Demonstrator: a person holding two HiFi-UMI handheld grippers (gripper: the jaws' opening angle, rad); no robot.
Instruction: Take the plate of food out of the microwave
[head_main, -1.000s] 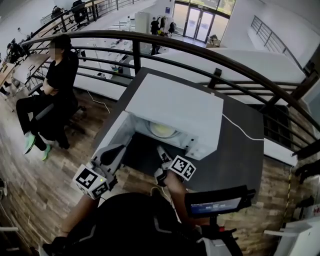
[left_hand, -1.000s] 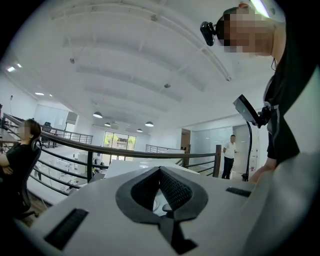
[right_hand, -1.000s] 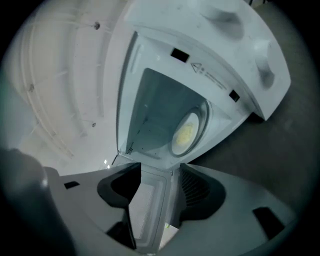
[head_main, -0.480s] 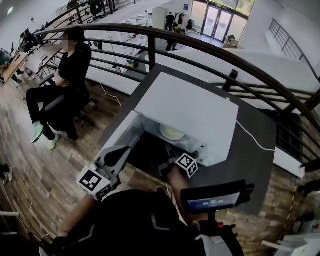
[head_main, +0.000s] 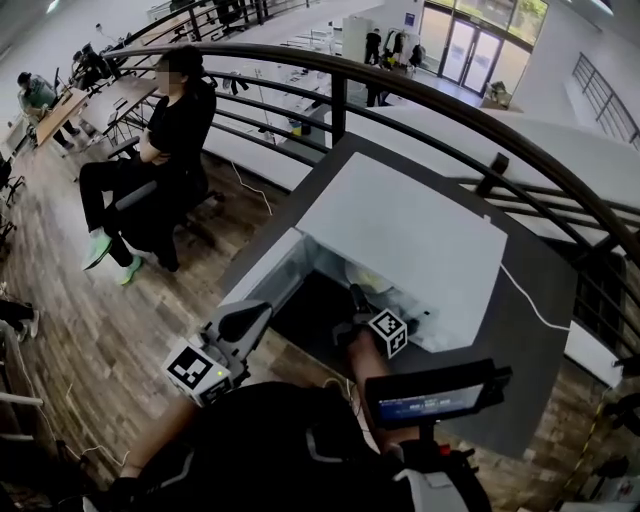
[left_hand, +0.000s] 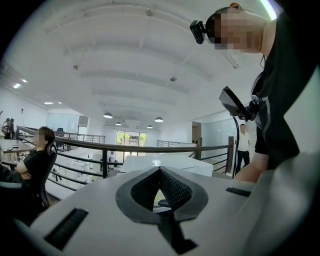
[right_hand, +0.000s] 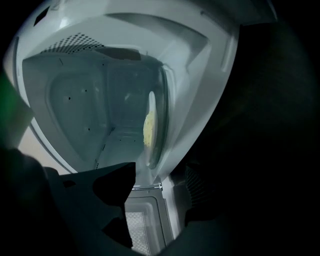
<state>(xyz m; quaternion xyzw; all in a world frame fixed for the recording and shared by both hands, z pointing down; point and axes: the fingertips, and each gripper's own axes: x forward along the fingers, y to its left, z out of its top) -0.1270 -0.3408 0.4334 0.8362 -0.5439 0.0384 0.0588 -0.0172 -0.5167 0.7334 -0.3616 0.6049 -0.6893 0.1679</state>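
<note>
Dark tabletop, standing on wooden floor just inside a curved railing. Directly on it, toward 12 o'clock: white microwave (door hanging open at 8 o'clock). At 3 o'clock, thin white cable lying across bare surface.

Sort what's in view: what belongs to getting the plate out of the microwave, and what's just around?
Job:
- microwave
- its open door
- plate of food, inside
- right gripper, jaws opening, nothing between them
- dark table

Just around:
- left gripper, shut, empty
- seated person
- railing
- white cable
</note>
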